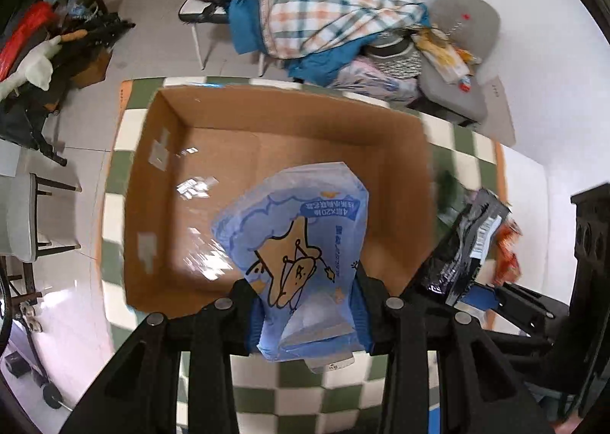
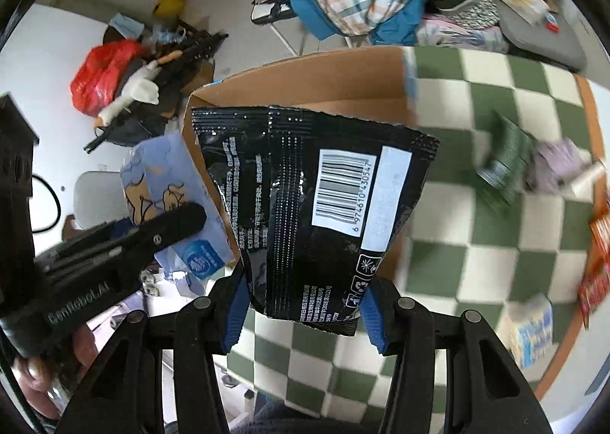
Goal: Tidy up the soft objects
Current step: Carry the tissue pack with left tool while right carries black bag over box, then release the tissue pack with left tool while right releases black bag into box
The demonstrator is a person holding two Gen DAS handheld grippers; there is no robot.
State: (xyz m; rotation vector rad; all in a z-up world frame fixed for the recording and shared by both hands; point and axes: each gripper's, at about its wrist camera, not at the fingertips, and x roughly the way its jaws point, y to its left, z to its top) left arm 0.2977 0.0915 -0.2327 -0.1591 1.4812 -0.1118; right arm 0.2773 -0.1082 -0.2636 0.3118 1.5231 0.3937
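Observation:
My left gripper (image 1: 307, 314) is shut on a light blue tissue pack (image 1: 301, 243) with a cartoon print, held over the near edge of an open cardboard box (image 1: 267, 121) that looks empty inside. My right gripper (image 2: 301, 304) is shut on a black foil pouch (image 2: 316, 197) with a white barcode label, held just right of the box (image 2: 305, 79). The black pouch (image 1: 469, 243) also shows at the right of the left wrist view. The blue pack (image 2: 171, 182) and the left gripper show at the left of the right wrist view.
The box stands on a green-and-white checkered table (image 2: 476, 243). On it to the right lie a green pack (image 2: 507, 163), a lilac soft item (image 2: 556, 163), an orange packet (image 2: 594, 274) and a white-blue pack (image 2: 533, 327). Chairs piled with clothes (image 1: 335, 11) stand beyond the table.

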